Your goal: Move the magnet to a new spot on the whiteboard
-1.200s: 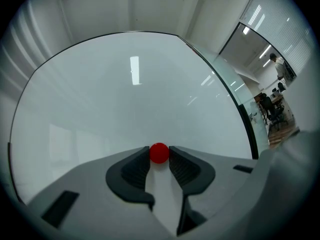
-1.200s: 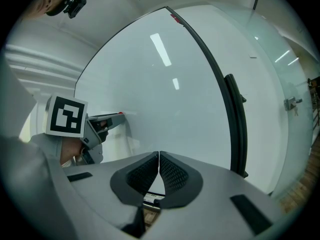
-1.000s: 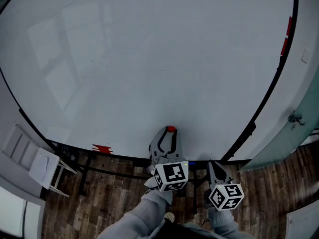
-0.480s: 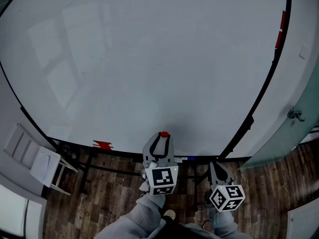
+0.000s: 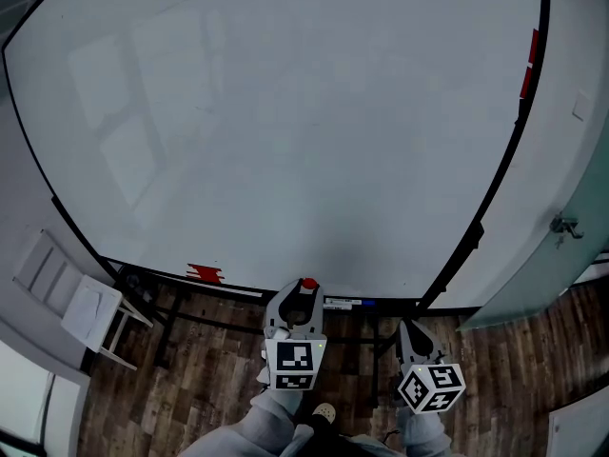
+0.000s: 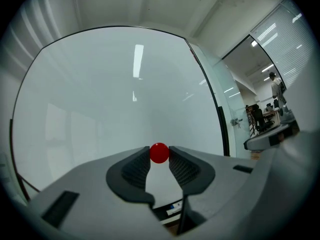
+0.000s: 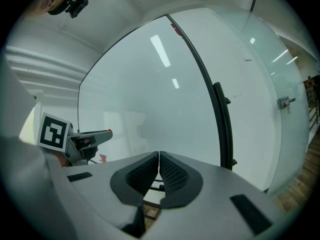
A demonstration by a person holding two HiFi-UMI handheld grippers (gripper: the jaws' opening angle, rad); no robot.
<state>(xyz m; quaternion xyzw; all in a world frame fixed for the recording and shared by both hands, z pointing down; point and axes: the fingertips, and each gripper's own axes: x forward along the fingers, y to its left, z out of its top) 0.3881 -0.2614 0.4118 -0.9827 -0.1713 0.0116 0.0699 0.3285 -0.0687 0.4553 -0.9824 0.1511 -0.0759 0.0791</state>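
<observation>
Red magnet (image 6: 159,153) sits between the jaw tips of the left gripper (image 5: 301,293). Both ribbed pads press on its sides, so this claw is about half closed and holds the ball. Straight ahead of these jaws is the whiteboard (image 5: 285,112), near its lower edge. I cannot tell if the magnet touches the board. The right gripper (image 7: 159,157) is to the right of the left one and a little lower. Its jaws are fully together with nothing between them.

Dim, bluish head view; fisheye-curved edges; bright reflected streaks on whiteboard (image 6: 100,99)
</observation>
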